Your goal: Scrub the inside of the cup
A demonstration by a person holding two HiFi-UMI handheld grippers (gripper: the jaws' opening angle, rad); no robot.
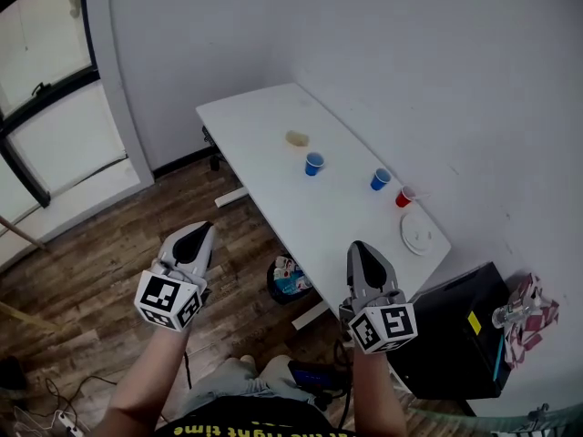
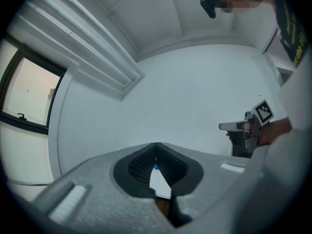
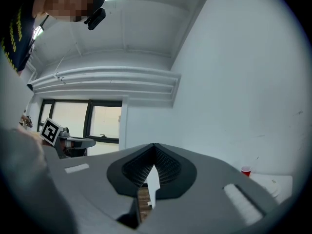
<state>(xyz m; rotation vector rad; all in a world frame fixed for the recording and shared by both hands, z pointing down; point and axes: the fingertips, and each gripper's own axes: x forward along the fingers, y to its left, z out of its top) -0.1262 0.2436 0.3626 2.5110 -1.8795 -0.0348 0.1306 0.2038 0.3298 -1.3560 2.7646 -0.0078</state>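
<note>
Both hand-held grippers, left and right, hang clenched and empty, well short of the desk, where the flimsy blue cup may topple if nudged before being gripped.

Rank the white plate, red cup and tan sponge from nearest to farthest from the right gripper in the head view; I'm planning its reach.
1. White plate, table's near end.
2. Red cup, just beyond it.
3. Tan sponge, far end.
</note>
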